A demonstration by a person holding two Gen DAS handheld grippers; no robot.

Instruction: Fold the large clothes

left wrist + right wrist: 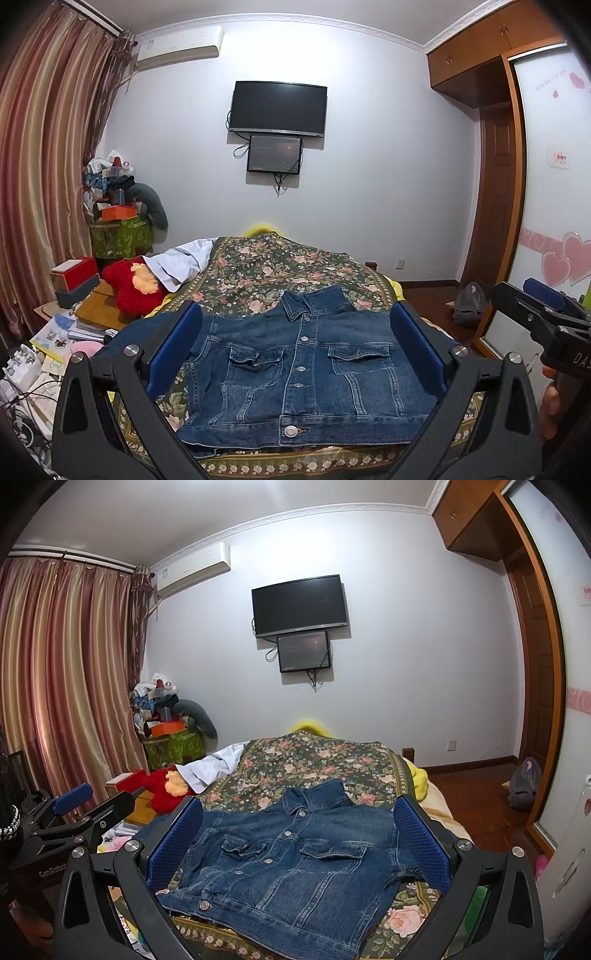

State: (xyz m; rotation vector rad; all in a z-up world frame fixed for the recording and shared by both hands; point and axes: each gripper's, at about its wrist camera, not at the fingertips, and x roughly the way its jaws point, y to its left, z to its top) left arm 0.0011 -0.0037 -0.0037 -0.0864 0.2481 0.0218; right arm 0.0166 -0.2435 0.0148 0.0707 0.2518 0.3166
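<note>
A dark blue denim jacket lies flat, front up and buttoned, on the floral bedspread, collar toward the far wall. It also shows in the right wrist view. My left gripper is open and empty, held above the near edge of the bed, its blue pads framing the jacket. My right gripper is open and empty too, beside it on the right. Each gripper shows at the edge of the other's view: the right one, the left one. Both sleeves seem tucked in.
A red plush toy and a white cloth lie at the bed's left side. Boxes, books and cables crowd the low table on the left. A bag sits on the floor at right by the wardrobe.
</note>
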